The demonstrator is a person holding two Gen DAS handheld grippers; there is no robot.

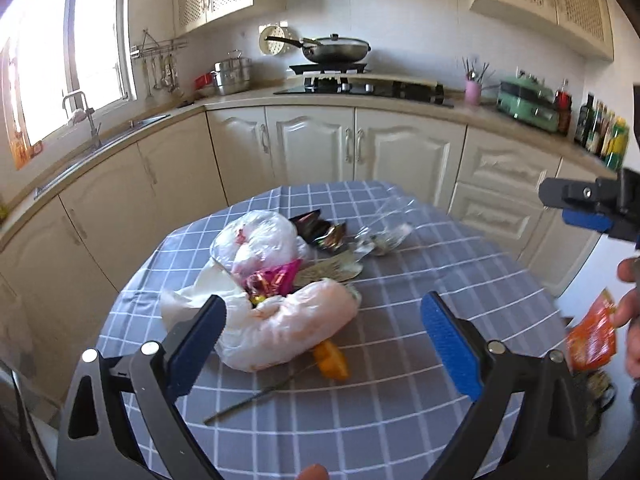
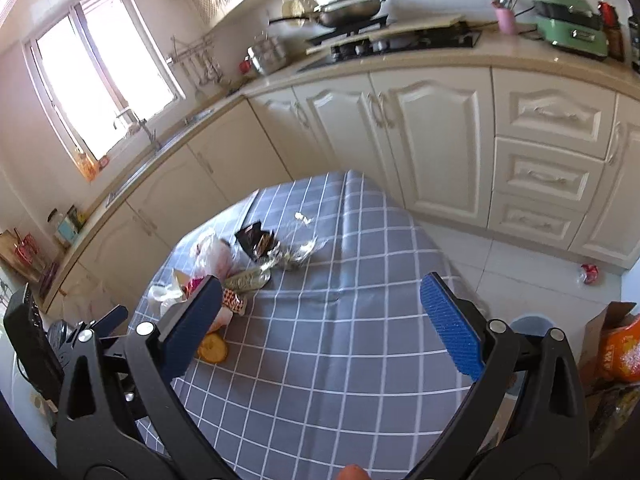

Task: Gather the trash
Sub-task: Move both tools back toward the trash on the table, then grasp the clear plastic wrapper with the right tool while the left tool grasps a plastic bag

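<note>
Trash lies piled on a round table with a grey checked cloth (image 1: 400, 360): a pinkish plastic bag (image 1: 288, 324), a clear bag (image 1: 260, 240), a pink wrapper (image 1: 276, 278), dark foil wrappers (image 1: 320, 228), crumpled clear film (image 1: 384, 236), an orange peel (image 1: 332, 360) and a thin stick (image 1: 256, 396). My left gripper (image 1: 324, 320) is open and empty just above the pinkish bag. My right gripper (image 2: 320, 300) is open and empty over the cloth (image 2: 340, 360), right of the pile (image 2: 248, 264). It also shows at the right edge of the left wrist view (image 1: 580, 200).
Kitchen cabinets, a sink (image 1: 92, 140) and a stove with a pan (image 1: 336, 48) run behind the table. A bin (image 2: 528, 328) and a cardboard box with an orange packet (image 2: 620, 348) stand on the floor at right. A red item (image 2: 590, 272) lies on the floor.
</note>
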